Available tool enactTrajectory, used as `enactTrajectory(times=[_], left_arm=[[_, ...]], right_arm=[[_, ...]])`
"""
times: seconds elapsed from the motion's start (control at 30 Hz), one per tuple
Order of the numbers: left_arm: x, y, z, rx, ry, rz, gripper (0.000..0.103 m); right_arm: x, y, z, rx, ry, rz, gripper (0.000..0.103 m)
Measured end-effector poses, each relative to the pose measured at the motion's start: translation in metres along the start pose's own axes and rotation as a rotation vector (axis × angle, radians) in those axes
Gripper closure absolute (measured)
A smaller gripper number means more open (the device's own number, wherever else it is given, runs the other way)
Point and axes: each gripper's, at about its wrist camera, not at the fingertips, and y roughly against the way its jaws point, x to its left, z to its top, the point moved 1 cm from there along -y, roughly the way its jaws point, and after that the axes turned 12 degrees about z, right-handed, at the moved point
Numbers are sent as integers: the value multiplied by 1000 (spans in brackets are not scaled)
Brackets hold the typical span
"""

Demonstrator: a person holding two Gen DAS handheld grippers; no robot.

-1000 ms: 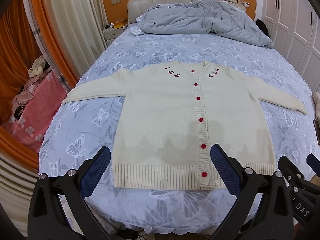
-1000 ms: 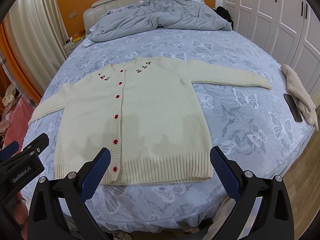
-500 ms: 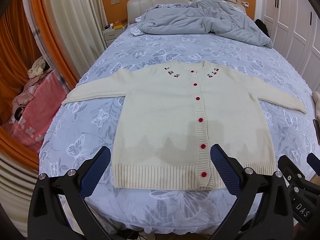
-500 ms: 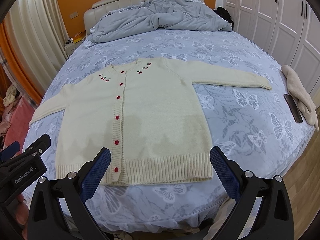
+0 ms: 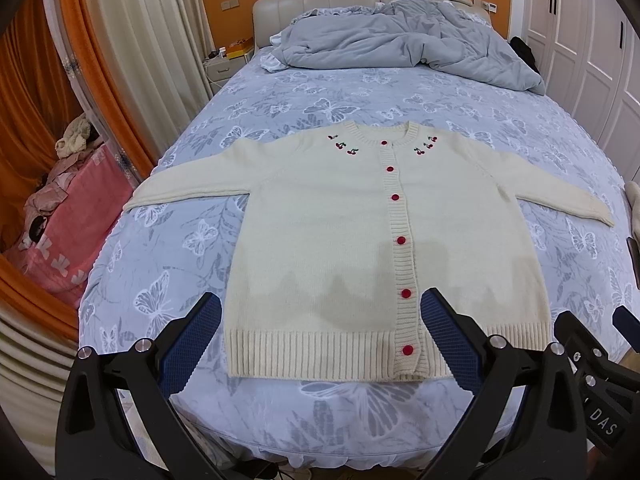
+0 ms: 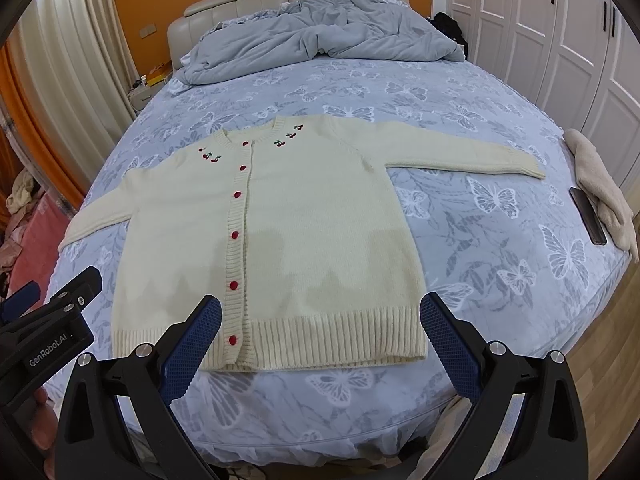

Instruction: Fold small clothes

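Cream cardigan (image 5: 340, 240) lay flat, buttoned, face up on the butterfly-print bedsheet (image 5: 168, 248), both sleeves stretched out sideways, hem toward the foot of the bed. My left gripper (image 5: 320, 340) hung above the hem, fingers spread wide, holding nothing. My right gripper (image 6: 320, 340) likewise: fingers wide apart, empty, over the hem's right half. Grey duvet (image 5: 400, 44) was bunched by the headboard.

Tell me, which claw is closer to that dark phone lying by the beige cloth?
The right claw. The phone lies on the bed's right edge beside the beige cloth, off to that claw's right. The left claw hangs farther left, before the cardigan's hem.
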Motion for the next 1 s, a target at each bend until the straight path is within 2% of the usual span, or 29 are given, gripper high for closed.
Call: enactTrajectory(times=[0.37,0.5,0.57,0.7,0.77,0.83,0.9,1.0], left_arm=[[-5,-9,5,19,-11,0,5],[0,-27,4,78,46,-49,5],[8,-40,4,105,89,-71,5],[20,-66,6,117,156,-68,5],[22,-77,9,124,171,-56,5],[22,-90,13,132,183,-35,5],[22,-101,17,137,189,-11,5],[20,-121,22,153,202,9,5]], right_arm=[[-6,-11,1,14,-6,7,5],[-27,-24,7,20,-37,56,5],[-55,-34,16,15,-86,93,5],[-164,-64,55,-37,-301,107,5],[-238,-86,80,-66,-450,87,5],[-289,-103,97,-91,-549,67,5],[-346,-124,117,-111,-644,12,6],[-406,-151,139,-128,-728,-46,7]])
